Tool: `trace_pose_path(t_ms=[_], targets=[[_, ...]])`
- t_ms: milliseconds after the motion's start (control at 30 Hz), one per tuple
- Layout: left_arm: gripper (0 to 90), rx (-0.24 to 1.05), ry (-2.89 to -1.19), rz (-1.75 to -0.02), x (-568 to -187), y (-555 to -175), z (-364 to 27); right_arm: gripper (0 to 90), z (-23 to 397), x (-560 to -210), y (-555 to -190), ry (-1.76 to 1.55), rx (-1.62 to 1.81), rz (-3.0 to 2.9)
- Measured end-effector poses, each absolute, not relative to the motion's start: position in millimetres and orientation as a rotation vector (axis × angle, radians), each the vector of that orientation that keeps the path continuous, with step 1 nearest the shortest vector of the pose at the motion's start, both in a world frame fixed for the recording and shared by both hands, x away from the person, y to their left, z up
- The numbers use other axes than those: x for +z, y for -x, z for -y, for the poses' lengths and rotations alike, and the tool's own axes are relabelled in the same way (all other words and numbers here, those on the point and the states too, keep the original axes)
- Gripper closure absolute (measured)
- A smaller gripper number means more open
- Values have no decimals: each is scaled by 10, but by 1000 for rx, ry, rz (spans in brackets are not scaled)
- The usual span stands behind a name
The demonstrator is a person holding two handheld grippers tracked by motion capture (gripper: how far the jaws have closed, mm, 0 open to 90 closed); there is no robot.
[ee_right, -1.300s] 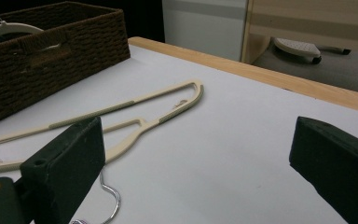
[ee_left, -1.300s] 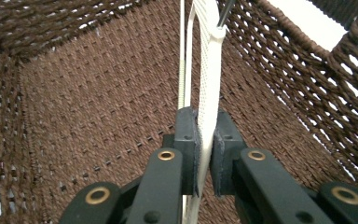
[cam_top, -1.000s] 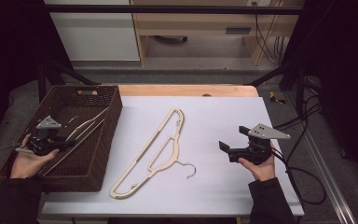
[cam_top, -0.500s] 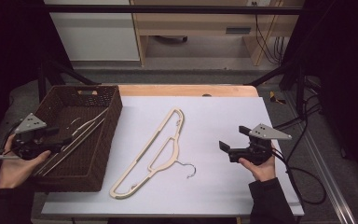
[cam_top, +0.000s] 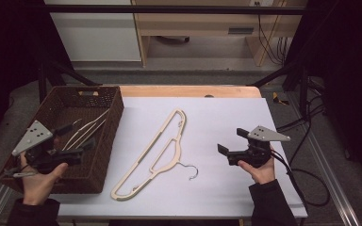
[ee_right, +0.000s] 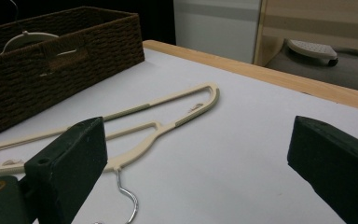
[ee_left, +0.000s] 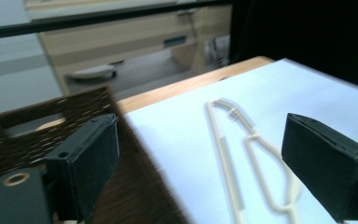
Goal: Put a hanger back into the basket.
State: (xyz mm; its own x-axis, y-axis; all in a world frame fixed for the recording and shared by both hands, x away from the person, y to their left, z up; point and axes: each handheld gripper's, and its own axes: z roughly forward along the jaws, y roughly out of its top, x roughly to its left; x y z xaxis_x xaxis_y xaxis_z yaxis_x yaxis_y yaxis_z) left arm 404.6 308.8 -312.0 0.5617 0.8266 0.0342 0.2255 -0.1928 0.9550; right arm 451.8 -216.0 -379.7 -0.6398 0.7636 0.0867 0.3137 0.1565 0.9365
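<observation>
A cream plastic hanger (cam_top: 156, 153) with a metal hook lies slantwise on the white table top (cam_top: 226, 113). A dark woven basket (cam_top: 104, 155) at the left holds several more pale hangers (cam_top: 87, 132). My left gripper (cam_top: 80, 137) hovers over the basket's near left part. Its jaws have just been opening and stand wide with nothing between them. In the left gripper view the left gripper (ee_left: 205, 172) looks past the basket (ee_left: 28, 135) toward the hanger (ee_left: 228, 154). My right gripper (cam_top: 232, 141) is open and empty, right of the hook. In the right gripper view the right gripper (ee_right: 200, 172) faces the hanger (ee_right: 158, 126) and the basket (ee_right: 51, 60).
A wooden strip (cam_top: 188, 91) borders the table's far edge. Beyond it stand a white cabinet (cam_top: 94, 33) and a wooden desk (cam_top: 202, 23). Cables (cam_top: 306, 174) trail off the table's right side. White table surface lies between the hanger and the right gripper.
The left gripper has lifted and drawn back from over the hangers in the basket toward its near left corner, and its jaws have spread apart. The right gripper has kept still.
</observation>
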Motion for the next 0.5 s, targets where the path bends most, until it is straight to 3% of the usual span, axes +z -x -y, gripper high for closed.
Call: trace_pose_path(t_ms=[500], targets=[[95, 564, -1749, -806, -3670, -4053, -2354, 83, 1824, -3956, -4550, -1018, 1511, -2144]])
